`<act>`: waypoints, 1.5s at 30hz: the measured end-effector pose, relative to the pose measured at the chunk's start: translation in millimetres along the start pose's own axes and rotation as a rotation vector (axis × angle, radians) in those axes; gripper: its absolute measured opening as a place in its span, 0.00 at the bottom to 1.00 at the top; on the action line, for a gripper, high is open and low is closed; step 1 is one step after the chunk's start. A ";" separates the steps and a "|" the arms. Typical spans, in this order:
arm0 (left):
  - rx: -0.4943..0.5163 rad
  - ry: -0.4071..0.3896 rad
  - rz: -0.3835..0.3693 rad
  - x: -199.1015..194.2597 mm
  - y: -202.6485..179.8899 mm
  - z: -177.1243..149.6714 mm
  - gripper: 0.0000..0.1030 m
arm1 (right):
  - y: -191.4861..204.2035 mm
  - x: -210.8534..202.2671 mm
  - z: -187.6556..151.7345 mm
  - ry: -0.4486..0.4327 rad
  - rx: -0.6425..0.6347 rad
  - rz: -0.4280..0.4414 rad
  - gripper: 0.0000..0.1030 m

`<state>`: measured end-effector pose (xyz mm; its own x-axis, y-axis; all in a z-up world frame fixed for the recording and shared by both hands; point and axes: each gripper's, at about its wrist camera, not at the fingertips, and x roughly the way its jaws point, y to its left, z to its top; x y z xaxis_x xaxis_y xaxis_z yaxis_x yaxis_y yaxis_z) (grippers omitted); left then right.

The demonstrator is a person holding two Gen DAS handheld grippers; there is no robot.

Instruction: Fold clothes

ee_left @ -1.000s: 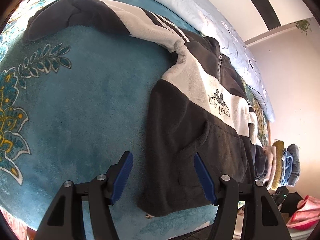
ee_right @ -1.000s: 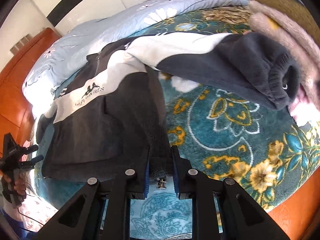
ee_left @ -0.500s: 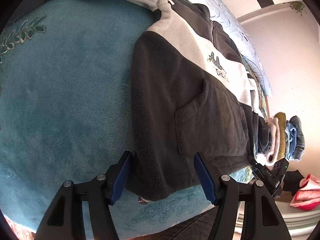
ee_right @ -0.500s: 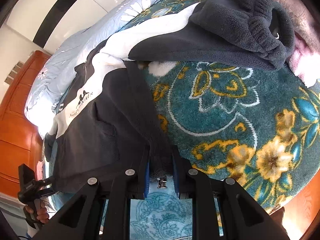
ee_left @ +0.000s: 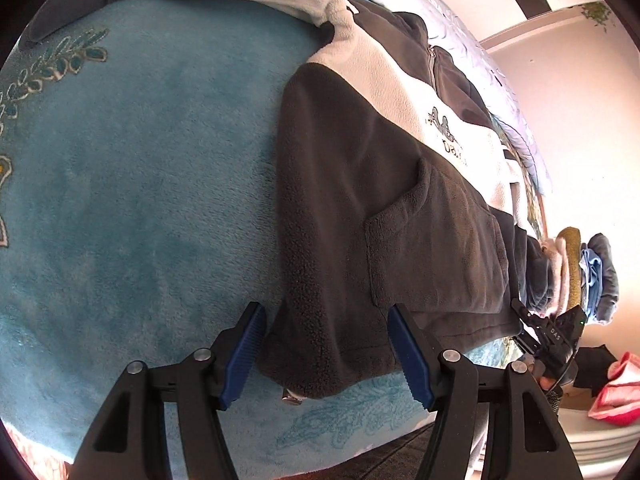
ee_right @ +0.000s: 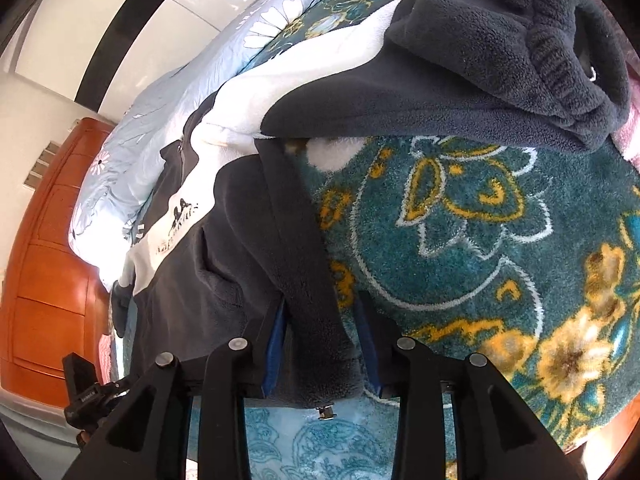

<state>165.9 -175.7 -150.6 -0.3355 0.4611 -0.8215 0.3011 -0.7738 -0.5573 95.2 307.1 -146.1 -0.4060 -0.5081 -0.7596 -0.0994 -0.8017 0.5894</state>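
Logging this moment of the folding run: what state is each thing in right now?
Fleece jacket: spread flat, front up, unfolded, zip closed.
Right sleeve: stretched out sideways.
Left gripper: open, hem corner between its pads.
Right gripper: jaws opening, hem between them.
Blanket: spread under the jacket.
Stacked clothes: folded, piled.

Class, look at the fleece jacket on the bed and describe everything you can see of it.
The fleece jacket is dark grey with a white chest band, a small logo, a short neck zip and a front pouch pocket. It lies flat, face up, on a teal floral blanket, sleeves spread outward. Its hem corners sit between the left tongs, open, and the right tongs, which are opening.
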 end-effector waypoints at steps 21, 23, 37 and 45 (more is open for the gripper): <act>-0.030 -0.062 -0.055 -33.1 12.2 -25.5 0.15 | 6.9 -26.4 -16.0 -0.004 0.024 0.055 0.18; -0.057 -0.053 -0.056 -27.5 20.8 -30.0 0.15 | 1.0 -18.9 -19.0 0.014 0.037 0.035 0.18; -0.117 -0.097 -0.098 -34.8 39.6 -13.1 0.38 | 22.9 -19.7 -19.4 0.017 -0.092 -0.106 0.29; -0.327 -0.307 -0.080 -73.2 92.2 22.1 0.53 | 53.1 -35.4 -12.5 -0.081 -0.212 -0.230 0.50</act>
<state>198.5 -290.4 -139.2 -0.6033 0.3260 -0.7279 0.5128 -0.5405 -0.6671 115.7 278.6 -91.4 -0.4666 -0.2864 -0.8368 -0.0085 -0.9446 0.3280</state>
